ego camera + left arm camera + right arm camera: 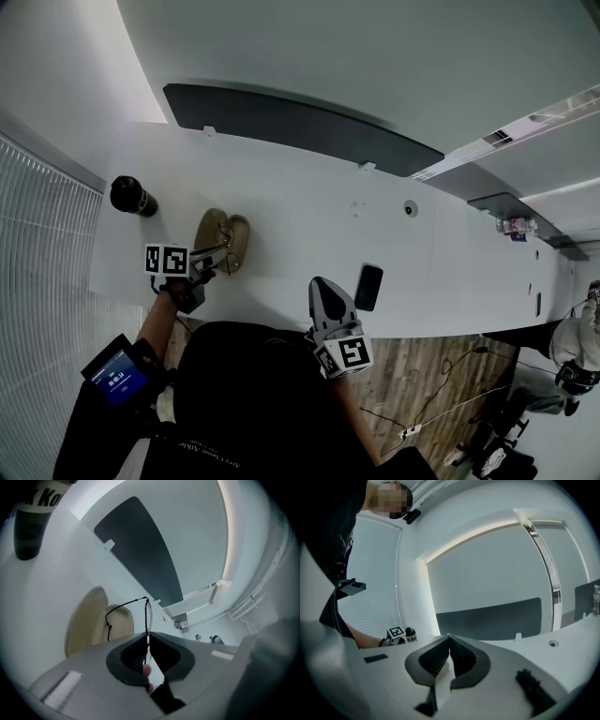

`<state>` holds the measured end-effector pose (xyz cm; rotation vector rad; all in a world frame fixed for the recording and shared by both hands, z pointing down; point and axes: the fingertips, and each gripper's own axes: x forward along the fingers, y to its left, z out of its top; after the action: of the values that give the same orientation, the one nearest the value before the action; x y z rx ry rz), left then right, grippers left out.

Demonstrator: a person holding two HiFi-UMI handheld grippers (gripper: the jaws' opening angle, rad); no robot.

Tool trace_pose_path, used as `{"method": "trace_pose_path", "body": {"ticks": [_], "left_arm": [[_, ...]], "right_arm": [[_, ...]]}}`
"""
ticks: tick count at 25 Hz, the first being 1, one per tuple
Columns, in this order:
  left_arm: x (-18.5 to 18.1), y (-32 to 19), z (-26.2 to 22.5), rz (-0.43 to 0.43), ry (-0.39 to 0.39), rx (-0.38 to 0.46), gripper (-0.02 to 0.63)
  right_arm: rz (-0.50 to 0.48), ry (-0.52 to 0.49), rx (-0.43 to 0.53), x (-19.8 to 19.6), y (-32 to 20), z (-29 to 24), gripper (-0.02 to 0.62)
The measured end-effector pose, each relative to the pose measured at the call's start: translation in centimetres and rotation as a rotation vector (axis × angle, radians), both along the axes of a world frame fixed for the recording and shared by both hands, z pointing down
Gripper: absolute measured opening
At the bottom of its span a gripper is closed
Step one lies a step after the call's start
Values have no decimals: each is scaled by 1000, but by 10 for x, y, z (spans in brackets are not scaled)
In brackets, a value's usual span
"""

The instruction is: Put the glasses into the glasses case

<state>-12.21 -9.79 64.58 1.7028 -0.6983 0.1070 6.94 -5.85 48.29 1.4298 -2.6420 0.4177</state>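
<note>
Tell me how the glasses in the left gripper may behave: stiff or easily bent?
Probably light and easily bent: the glasses have a thin wire frame. Pinched at one rim by the left gripper, they might pivot or slip.

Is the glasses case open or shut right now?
Open: the glasses case shows its lid leaning back off the tray, cream insides exposed. The glasses are outside it, pinched in the left gripper.

Thin black wire glasses [146, 616], edge-on, over open beige glasses case [86, 620]
</note>
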Motion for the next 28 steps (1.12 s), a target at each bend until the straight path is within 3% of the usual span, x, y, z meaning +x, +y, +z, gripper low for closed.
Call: {"method": "trace_pose_path", "body": {"ticks": [5,12,14,17,23,28], "left_arm": [[5,-13,-1,22,32,-21,24],[8,1,-12,151,2,-19,21],[10,10,-9,216,-44,8,21],[10,23,11,332,-174,44,21],[20,15,-5,294,-77,42,21],[19,7,-20,302,-78,50,21]], "right_arm": [[-14,-1,-9,-4,2,-2,8],[5,-8,-30,-1,1,-6,8],[8,-3,-27,2,-1,-1,8],[11,4,-23,4,-3,8,8],[3,-20,-13,-2,-5,4,8],[18,-3,-34,2,-5,4,8]]}}
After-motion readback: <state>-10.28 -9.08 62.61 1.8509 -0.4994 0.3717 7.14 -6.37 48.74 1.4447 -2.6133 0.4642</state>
